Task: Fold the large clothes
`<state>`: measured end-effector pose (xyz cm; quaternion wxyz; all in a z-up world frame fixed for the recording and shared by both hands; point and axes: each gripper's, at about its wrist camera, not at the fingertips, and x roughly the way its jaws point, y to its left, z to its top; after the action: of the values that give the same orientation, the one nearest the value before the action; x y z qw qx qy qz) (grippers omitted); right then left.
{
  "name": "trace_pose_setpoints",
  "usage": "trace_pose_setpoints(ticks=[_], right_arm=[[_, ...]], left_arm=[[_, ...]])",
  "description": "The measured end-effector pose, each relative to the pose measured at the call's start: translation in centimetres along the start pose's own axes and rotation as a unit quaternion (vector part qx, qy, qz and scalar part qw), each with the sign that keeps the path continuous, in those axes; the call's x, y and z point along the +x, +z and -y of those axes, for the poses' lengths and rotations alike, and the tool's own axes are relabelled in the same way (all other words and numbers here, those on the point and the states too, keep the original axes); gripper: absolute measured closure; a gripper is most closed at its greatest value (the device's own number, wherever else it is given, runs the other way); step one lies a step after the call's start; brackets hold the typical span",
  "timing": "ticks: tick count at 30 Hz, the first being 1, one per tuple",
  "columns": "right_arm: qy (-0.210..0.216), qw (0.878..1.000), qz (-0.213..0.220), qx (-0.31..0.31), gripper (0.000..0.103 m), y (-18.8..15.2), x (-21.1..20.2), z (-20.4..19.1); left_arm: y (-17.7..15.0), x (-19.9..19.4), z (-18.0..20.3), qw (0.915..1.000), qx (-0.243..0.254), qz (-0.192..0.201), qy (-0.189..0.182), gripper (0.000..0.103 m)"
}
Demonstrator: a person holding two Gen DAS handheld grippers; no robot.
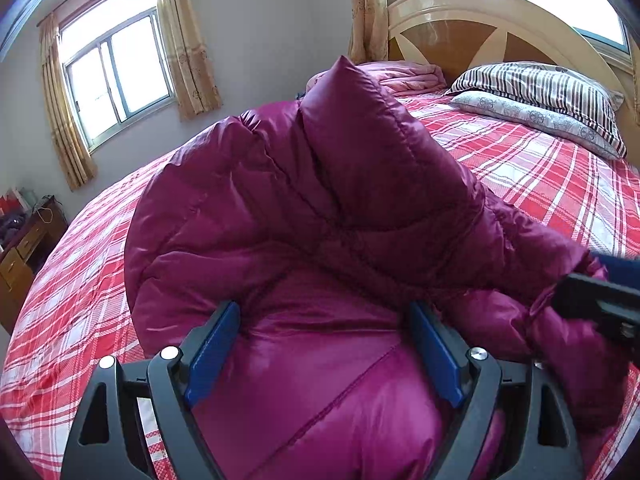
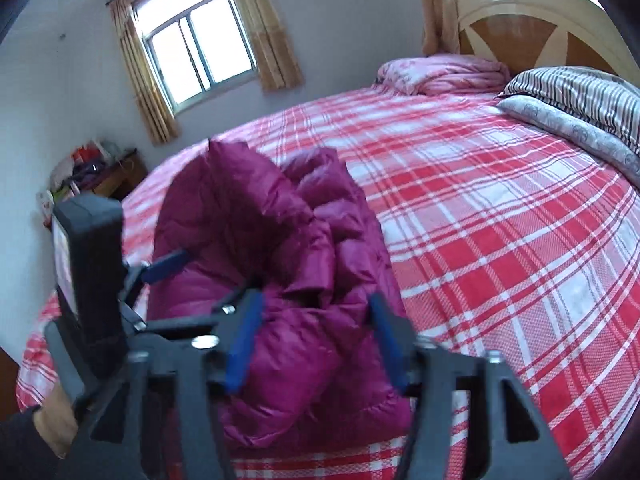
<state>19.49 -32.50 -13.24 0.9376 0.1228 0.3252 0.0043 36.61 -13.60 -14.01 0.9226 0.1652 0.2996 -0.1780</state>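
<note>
A large magenta puffer jacket (image 1: 320, 216) lies bunched on the near side of the bed (image 1: 540, 184), on its red-and-white plaid sheet, with one quilted panel standing up in a peak toward the far side. My left gripper (image 1: 324, 344) hangs over the near part of the jacket with its blue pads (image 1: 212, 352) spread wide; puffy fabric bulges up between them, but I cannot tell whether either pad presses on it. My right gripper (image 2: 316, 340) is at the right end of the jacket, its fingers partly drawn in around a lump of the magenta fabric. The right wrist view is blurred, so I cannot tell if the pads truly pinch the cloth or only flank it. In that same view the left gripper shows as a dark block at the left, with a hand (image 2: 52, 428) and dark sleeve below it. Far off on the bed, striped and patterned pillows (image 1: 544, 92) lie by the curved wooden headboard (image 1: 472, 20), and a pink folded quilt (image 2: 440, 72) sits to their left. Curtained windows (image 1: 116, 72) fill the far wall.
</note>
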Motion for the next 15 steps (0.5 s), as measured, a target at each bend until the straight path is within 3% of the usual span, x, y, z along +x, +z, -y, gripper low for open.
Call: trace_pose_setpoints(ticks=[4,7,10,14,15], right_arm=[[-0.010,1.000,-0.020,-0.003,0.085,-0.6,0.0,1.2],[-0.025,0.999,-0.043,0.000,0.089,-1.4,0.7,2.5],[-0.021,0.998,-0.061,0.011,0.089,-2.3,1.5,3.5],[-0.030,0.997,-0.067,0.000,0.089,-2.1,1.4,3.3],[-0.037,0.997,-0.066,0.000,0.084,-1.9,1.0,3.3]], left_arm=[[0.0,-0.8,-1.0,0.9997,-0.013,0.004,-0.018,0.017],[0.0,-1.6,-2.5,0.9994,-0.024,0.022,-0.011,0.017],[-0.1,-2.1,-4.0,0.9985,-0.036,0.042,0.004,0.017],[-0.2,-1.1,-4.6,0.9982,-0.052,0.031,-0.006,0.017],[-0.2,-1.0,-4.5,0.9982,-0.051,0.030,-0.007,0.017]])
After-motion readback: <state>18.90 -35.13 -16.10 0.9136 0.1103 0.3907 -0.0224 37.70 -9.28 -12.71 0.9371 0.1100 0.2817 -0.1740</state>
